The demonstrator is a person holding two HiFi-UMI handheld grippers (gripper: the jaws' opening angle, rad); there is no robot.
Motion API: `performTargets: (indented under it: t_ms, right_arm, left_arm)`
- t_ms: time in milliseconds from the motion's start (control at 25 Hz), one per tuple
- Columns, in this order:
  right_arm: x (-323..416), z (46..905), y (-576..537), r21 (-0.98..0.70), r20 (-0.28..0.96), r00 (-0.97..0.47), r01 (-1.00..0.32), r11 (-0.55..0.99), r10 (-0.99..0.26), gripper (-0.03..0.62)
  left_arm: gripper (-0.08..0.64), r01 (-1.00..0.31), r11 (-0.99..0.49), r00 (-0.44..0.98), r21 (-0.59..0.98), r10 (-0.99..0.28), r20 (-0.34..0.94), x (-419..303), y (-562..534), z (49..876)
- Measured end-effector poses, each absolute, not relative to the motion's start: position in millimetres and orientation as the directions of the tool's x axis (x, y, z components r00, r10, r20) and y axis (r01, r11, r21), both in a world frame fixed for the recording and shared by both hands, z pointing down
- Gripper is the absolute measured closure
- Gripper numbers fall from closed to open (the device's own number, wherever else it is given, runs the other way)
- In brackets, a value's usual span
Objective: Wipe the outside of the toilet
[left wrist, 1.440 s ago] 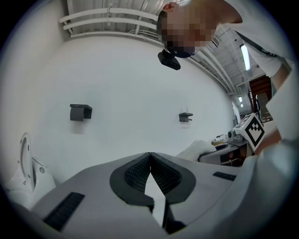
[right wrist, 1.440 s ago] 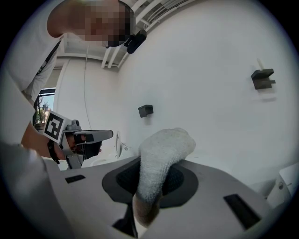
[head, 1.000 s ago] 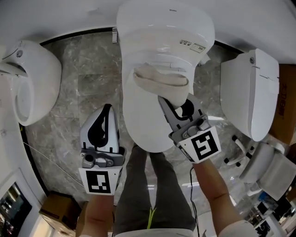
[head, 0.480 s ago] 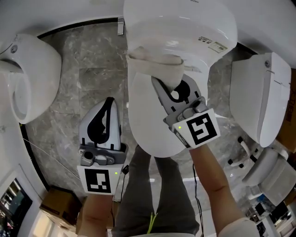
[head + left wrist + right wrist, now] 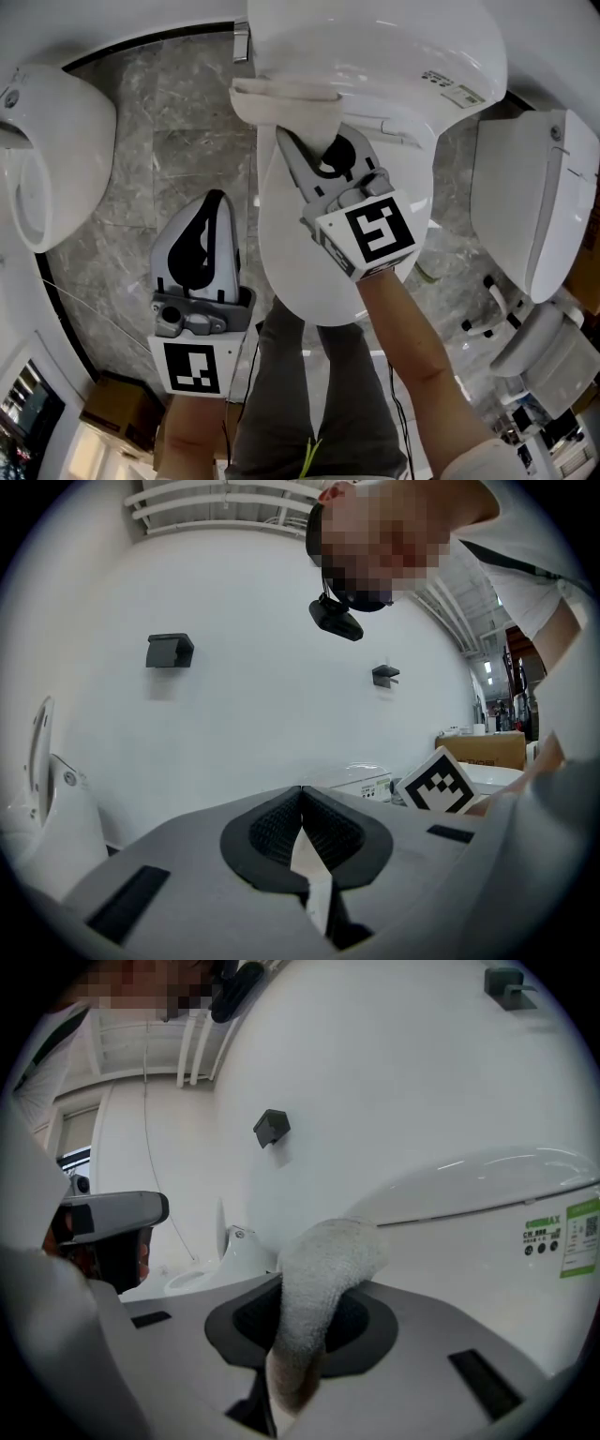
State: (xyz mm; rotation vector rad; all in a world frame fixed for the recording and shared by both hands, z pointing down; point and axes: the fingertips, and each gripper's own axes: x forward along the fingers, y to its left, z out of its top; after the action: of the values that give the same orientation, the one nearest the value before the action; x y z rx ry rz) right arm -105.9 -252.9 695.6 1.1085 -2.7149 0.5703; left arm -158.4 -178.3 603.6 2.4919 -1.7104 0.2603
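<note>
Right, we are mid-wipe; the white toilet (image 5: 305, 258) stands straight ahead of us on the grey marble floor (image 5: 155, 122), lid down, between a neighbouring toilet on the left (image 5: 52, 141) and another on the right (image 5: 530, 187). Our right gripper (image 5: 286, 139) has its jaws clamped on a pale terry cloth (image 5: 286, 101); the right gripper view shows the cloth (image 5: 319, 1279) pinched between the black pads and bulging out ahead of them towards the white shell. The cloth lies at the back of the lid, on its left side, where the lid meets the rear housing with the small label (image 5: 455, 91); so the stroke in hand looks like the rear seam. Our left gripper (image 5: 216, 202) hangs over the floor beside the bowl, jaws drawn together with nothing between them, taking no part. How much is already clean we cannot tell; the porcelain shows no streaks or wet marks. By our reckoning the flanks and the lower bowl are likely left to do.
</note>
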Motion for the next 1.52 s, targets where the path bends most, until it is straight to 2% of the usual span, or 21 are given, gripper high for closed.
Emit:
performTargets:
  t_ms: [280,680,1520]
  right_arm:
    - [-102.7,710.6,-286.3,-0.23,0.284,-0.646,-0.763,0.604,-0.708,0.5]
    - [-77.9,725.0,-302.1,-0.192,0.311,-0.595,-0.803,0.565,-0.741,0.5]
    - [42.4,726.8,-325.7,-0.09,0.329,-0.435,-0.898,0.431,-0.838,0.5]
  left_arm:
    - [0.541,-0.939,-0.345,0.339,0.005,-0.918,0.207,-162.5,-181.9,625.2]
    - [0.541,-0.933,-0.361,0.357,0.016,-0.913,0.196,-152.4,-183.1,631.0]
    - [0.541,-0.906,-0.422,0.417,0.015,-0.888,0.195,-95.1,-174.7,628.1]
